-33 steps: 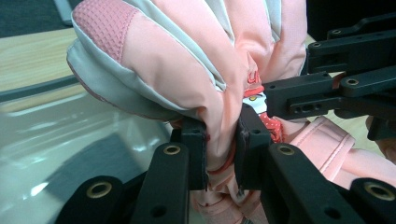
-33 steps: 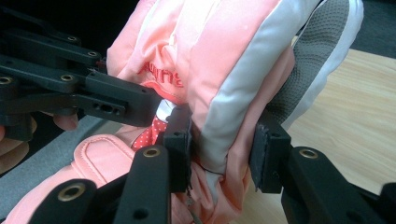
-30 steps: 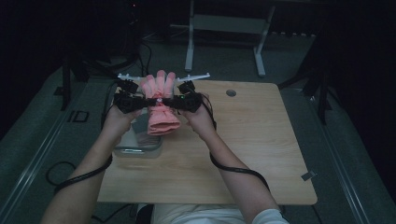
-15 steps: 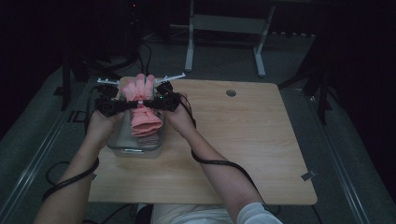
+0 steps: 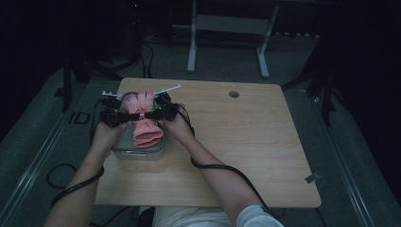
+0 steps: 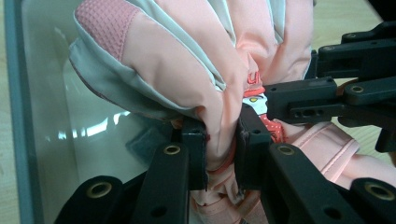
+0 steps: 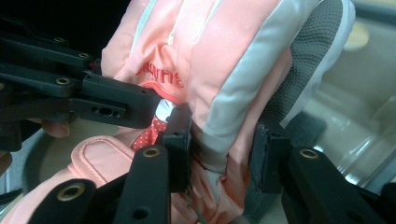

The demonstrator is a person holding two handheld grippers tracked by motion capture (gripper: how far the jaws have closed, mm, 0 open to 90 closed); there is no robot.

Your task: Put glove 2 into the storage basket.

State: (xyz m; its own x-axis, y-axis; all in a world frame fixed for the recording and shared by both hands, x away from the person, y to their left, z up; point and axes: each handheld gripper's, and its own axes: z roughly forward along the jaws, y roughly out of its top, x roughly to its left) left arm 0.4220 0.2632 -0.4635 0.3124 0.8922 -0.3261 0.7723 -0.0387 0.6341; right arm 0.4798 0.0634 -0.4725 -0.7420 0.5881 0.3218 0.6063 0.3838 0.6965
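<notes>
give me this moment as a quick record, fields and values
held item: pink glove, padded, with grey panels
left gripper: shut on the glove at its gathered middle
right gripper: shut on the glove from the opposite side
container: clear bin beneath the glove
glove position: over the bin, cuff end hanging down toward it
surface: wooden table

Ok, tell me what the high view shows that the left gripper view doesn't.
The high view alone takes in the whole wooden table, its round hole and both forearms. The left gripper view alone gives the red print on the glove and the left tool pinching its fabric. Both show the pink glove over the clear bin.
</notes>
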